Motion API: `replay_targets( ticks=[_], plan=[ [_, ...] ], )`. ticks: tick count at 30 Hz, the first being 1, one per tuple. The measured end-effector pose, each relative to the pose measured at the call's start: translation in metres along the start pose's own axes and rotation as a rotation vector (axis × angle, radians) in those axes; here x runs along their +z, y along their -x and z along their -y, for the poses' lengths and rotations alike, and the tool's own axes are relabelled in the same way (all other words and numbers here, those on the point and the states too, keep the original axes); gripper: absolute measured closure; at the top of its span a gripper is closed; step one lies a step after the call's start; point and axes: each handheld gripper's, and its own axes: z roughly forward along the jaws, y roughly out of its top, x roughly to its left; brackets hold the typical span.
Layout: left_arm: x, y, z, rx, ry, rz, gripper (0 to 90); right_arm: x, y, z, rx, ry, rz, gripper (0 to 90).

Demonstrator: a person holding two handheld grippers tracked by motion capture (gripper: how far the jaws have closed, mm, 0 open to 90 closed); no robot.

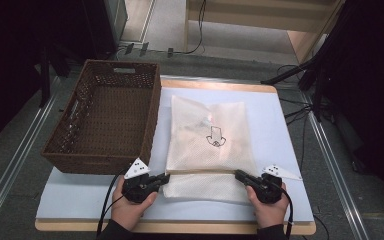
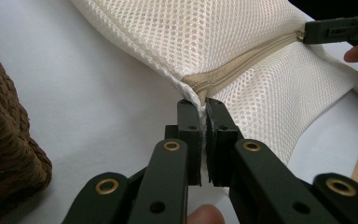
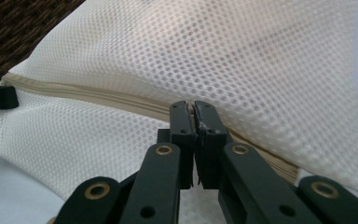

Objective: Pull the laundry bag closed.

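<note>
Nearest us, our left tool (image 2: 203, 109) is clamped on the corner of the mesh bag (image 1: 210, 142) at the zipper (image 2: 242, 63) end, and our right tool (image 3: 191, 112) pinches the zipper seam at the other end. The bag lies flat on the counter (image 1: 80, 197), zipper seemingly closed. Beyond, the basket (image 1: 150, 125) waits empty, so we judge the lift is yet to come.

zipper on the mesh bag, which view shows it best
The left gripper view: the zipper runs in full from the left gripper, shut on its end, to the right gripper. The right gripper view shows a long stretch, partly behind the gripper. The high view shows a thin tan line across the mesh bag.
</note>
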Motion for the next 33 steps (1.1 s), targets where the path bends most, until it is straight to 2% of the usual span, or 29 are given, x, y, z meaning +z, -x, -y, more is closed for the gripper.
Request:
replay_targets(
  ticks=[3, 6, 10, 15, 19, 26, 29, 31, 33],
  plan=[
    [0.0, 0.0, 0.0, 0.001, -0.002, -0.005, 86.2, -0.006, 0.006, 0.001, 0.011, 0.006, 0.014, 87.7],
    [0.0, 0.0, 0.0, -0.002, -0.002, -0.005, 86.2, -0.012, 0.012, 0.001, 0.004, 0.011, 0.055, 87.7],
    [0.001, 0.001, 0.0, 0.003, -0.002, -0.006, 86.2, -0.019, 0.021, 0.003, 0.021, 0.017, 0.071, 87.7],
    [0.001, 0.001, 0.0, 0.003, -0.001, -0.012, 86.2, -0.023, 0.026, 0.005, 0.026, 0.014, 0.082, 87.7],
    [0.001, 0.001, 0.0, 0.005, 0.0, -0.017, 86.3, -0.026, 0.031, 0.005, 0.029, 0.004, 0.123, 87.7],
    [0.001, 0.003, 0.0, 0.012, 0.004, -0.024, 86.5, -0.028, 0.033, 0.005, 0.024, 0.001, 0.127, 87.8],
    [0.001, 0.002, 0.001, 0.005, 0.015, -0.007, 86.3, -0.028, 0.032, 0.005, 0.014, 0.001, 0.134, 87.7],
    [-0.001, 0.0, 0.001, 0.002, 0.029, 0.028, 85.1, -0.028, 0.031, 0.005, -0.009, -0.001, 0.141, 87.6],
    [-0.002, -0.003, 0.002, -0.013, 0.04, 0.07, 79.4, -0.028, 0.033, 0.006, -0.012, 0.016, 0.129, 86.5]
  ],
)
